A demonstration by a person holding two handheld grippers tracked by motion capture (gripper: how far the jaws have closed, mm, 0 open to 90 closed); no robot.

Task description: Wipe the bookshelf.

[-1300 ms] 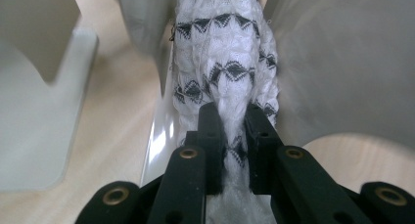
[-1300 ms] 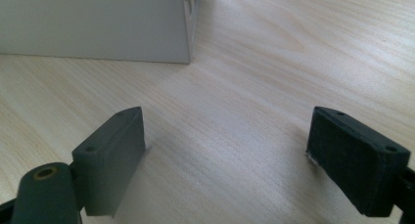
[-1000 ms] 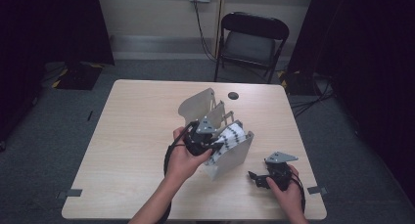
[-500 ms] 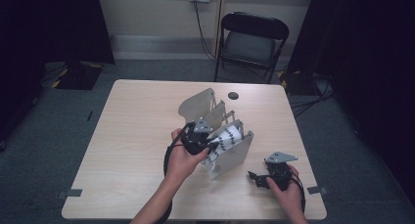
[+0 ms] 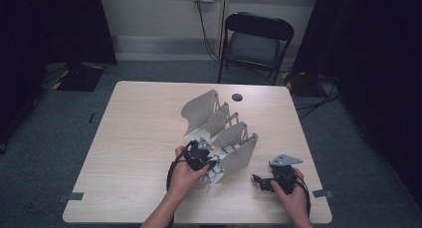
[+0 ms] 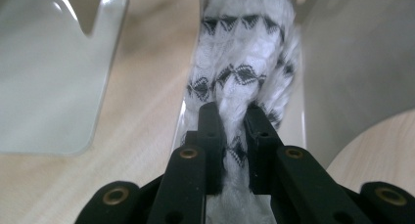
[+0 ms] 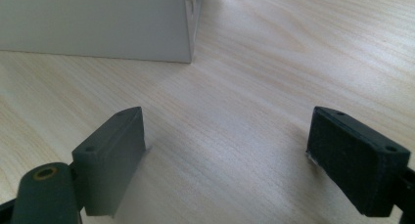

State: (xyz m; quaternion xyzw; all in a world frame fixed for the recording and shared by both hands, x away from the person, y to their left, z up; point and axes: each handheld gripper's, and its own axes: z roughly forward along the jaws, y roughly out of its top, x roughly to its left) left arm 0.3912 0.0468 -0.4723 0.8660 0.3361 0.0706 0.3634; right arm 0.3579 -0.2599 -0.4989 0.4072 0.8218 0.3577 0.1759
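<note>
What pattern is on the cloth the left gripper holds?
White knit cloth with black zigzag and diamond bands, clearest in the left gripper view.

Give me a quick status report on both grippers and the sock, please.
Left gripper shut on the patterned sock, in a slot of the grey divider rack. Right gripper open, resting on the table. Rack walls close on both sides.

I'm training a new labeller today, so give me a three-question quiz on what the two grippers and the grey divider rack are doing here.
1. True or false: the right gripper holds a cloth.
2. What does the left gripper grip?
A. a white cloth with black zigzag bands
B. a chair leg
C. a cable
3. Fill in: the cloth lies between two panels of the grey ___.

Key
1. False: its jaws stand open above the bare table.
2. A
3. Rack
</note>
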